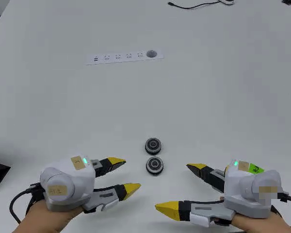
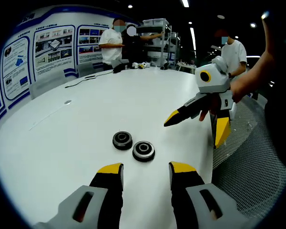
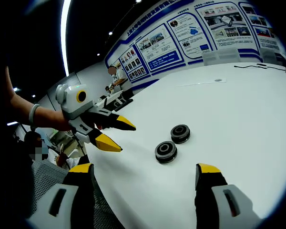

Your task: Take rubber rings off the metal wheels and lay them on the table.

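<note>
Both grippers hover low over the near edge of the white table. The left gripper has its yellow-tipped jaws a moderate way apart with nothing between them. The right gripper is spread wider, and it too holds nothing. Just past their tips, between the two, the near wheel and far wheel lie flat on the table with their axles pointing straight up. They sit just beside one another, in a line running from the near edge toward the far one. Each has a pale metal hub with a dark centre, and a black rubber ring is seated around its rim. A white power strip lies well beyond them, toward the far edge.
</note>
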`<state>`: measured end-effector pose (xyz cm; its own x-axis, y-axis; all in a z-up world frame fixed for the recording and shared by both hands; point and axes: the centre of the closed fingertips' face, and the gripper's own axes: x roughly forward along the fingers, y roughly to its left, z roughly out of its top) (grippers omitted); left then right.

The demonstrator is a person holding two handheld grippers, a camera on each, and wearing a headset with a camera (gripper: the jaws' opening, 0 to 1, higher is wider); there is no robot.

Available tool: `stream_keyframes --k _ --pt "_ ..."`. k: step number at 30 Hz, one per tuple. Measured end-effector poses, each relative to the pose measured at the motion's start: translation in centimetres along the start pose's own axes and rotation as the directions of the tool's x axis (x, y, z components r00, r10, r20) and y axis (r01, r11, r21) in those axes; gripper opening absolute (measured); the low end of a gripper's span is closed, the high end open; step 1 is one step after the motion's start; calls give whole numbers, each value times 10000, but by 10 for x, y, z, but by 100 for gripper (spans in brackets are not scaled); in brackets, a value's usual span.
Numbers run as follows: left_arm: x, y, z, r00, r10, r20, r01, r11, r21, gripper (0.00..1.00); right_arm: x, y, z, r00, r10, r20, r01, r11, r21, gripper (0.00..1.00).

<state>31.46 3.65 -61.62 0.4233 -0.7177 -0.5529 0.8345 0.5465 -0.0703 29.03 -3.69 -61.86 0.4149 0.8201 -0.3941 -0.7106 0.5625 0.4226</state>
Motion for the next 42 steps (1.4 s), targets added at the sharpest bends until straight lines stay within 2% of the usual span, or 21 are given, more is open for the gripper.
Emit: stream_keyframes --k 4,9,17,23,35,42 --pt "6 0 4 9999 -37 -144 41 9996 295 34 2 2 0 10000 70 19 -70 9999 76 88" --pt "13 1 7 9997 -60 -221 71 9988 486 35 4 2 0 9999 122 54 -123 9997 190 88" --pt "23 -1 8 9983 -208 -545 253 9962 828 31 7 2 0 9998 207 50 -208 9992 329 87" --pt "31 -1 13 9976 -287 -638 349 9945 985 28 10 1 3 9997 226 117 -230 9989 403 86" --pt "47 2 14 9933 -357 -1099 506 9894 1359 20 15 0 5 9994 305 156 -312 9984 476 85" --pt "55 -1 14 9889 -386 -1433 634 9828 1732 17 18 -1 7 9992 339 227 -350 9980 525 85"
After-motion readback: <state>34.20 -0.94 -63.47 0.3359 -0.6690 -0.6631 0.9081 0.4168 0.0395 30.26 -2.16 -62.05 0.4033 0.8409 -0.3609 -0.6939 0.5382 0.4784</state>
